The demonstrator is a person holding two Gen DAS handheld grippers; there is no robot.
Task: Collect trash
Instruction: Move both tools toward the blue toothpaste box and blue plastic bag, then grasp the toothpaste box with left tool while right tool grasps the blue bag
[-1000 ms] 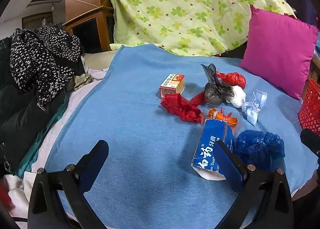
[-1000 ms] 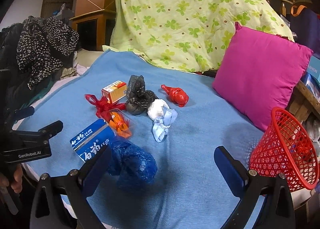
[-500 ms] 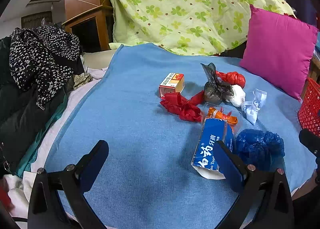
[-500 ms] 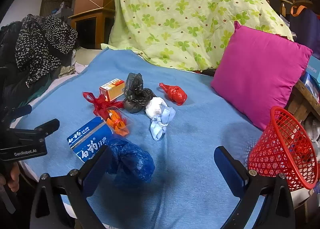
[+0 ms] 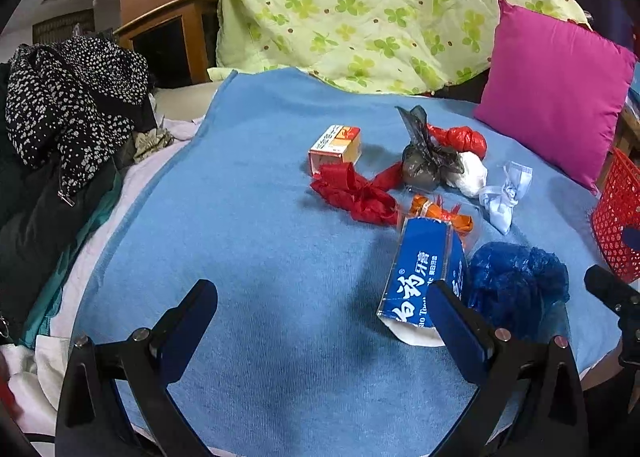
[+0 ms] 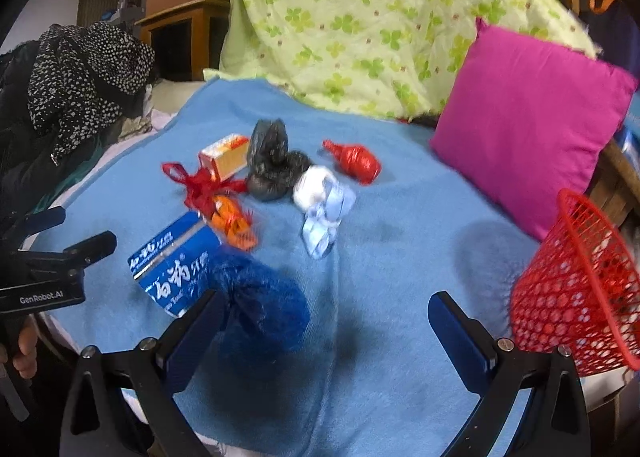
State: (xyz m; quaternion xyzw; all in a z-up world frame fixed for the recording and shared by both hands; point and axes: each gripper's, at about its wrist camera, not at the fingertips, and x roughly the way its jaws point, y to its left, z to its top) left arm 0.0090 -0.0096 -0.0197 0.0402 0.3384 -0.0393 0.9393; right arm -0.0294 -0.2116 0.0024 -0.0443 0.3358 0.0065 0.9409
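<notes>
Trash lies in a cluster on the blue blanket (image 5: 248, 257): a blue toothpaste box (image 5: 424, 277) (image 6: 172, 261), a crumpled blue bag (image 5: 516, 281) (image 6: 256, 305), an orange wrapper (image 5: 440, 213), a red ribbon-like bag (image 5: 356, 193), a small orange-and-white box (image 5: 336, 145), a knotted black bag (image 5: 424, 161) (image 6: 272, 169), a red knotted bag (image 6: 356, 161) and pale blue and white bags (image 6: 324, 205). My left gripper (image 5: 324, 305) hangs open over bare blanket, left of the toothpaste box. My right gripper (image 6: 326, 317) is open, its left finger beside the blue bag.
A red mesh basket (image 6: 580, 289) stands at the blanket's right edge. A magenta pillow (image 6: 528, 113) and a green floral quilt (image 6: 360, 17) lie behind the trash. Dark clothes (image 5: 60, 117) are piled on the left. A hand (image 6: 24, 345) holds the left gripper's handle.
The right gripper has moved forward and down toward the crumpled blue bag, and its view is blurred by motion. The left gripper has barely moved. Both remain open.
</notes>
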